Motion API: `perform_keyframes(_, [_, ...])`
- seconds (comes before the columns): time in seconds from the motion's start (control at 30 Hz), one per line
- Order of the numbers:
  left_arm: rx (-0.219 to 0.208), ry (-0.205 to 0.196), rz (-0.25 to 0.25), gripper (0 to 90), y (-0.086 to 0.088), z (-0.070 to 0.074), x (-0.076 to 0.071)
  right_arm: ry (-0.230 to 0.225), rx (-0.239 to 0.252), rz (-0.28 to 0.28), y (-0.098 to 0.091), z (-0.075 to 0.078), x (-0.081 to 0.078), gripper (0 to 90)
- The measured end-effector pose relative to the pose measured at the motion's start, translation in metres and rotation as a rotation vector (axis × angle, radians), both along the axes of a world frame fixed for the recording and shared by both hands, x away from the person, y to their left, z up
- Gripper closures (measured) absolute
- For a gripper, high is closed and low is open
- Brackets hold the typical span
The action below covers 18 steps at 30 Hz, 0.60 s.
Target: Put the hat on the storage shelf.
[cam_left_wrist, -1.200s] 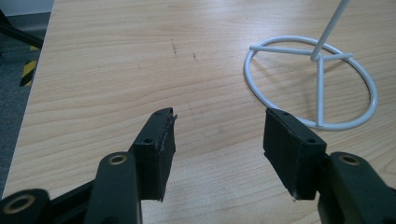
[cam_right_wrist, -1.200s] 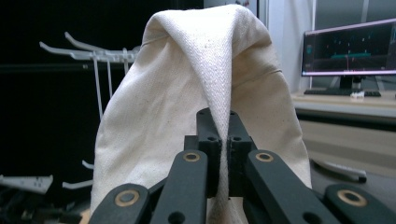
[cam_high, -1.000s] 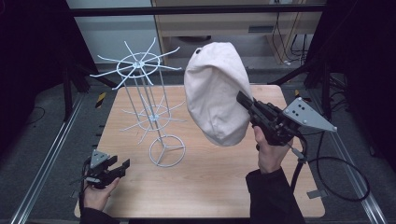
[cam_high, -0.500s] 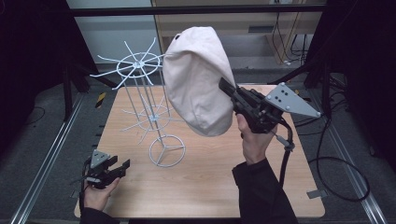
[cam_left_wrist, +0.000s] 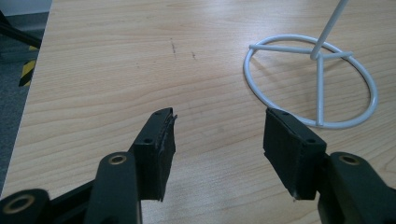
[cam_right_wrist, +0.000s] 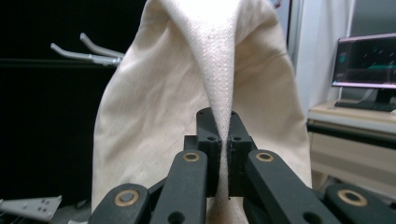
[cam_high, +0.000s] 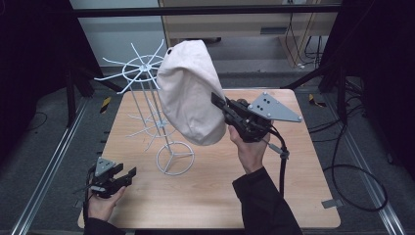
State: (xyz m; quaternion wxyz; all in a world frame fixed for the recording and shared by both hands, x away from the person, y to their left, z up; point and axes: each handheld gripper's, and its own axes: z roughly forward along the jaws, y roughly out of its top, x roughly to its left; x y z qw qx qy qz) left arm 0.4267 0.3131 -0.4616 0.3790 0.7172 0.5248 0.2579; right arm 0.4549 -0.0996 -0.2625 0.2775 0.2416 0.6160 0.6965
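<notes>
At the centre of the high view the right gripper holds a cream cap in the air, its fingers pinching a fold of the fabric. The cap hangs just beside the white wire rack, perhaps brushing its upper spokes. At lower left, the left gripper rests low over the counter, fingers spread with nothing between them.

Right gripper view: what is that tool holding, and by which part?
The right tool pinches a cream fabric cap by a fold of cloth at its edge.
</notes>
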Motion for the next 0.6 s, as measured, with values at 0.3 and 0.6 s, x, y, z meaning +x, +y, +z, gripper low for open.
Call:
perform_keyframes(0.3, [0.002,0.0,0.0,43.4,0.0,0.0,0.0,0.079,-0.062,0.017,0.002,-0.022,0.005,87.2])
perform_keyframes(0.6, [0.0,0.0,0.0,43.3,0.0,0.0,0.0,0.134,-0.122,0.008,0.01,-0.034,0.011,84.5])
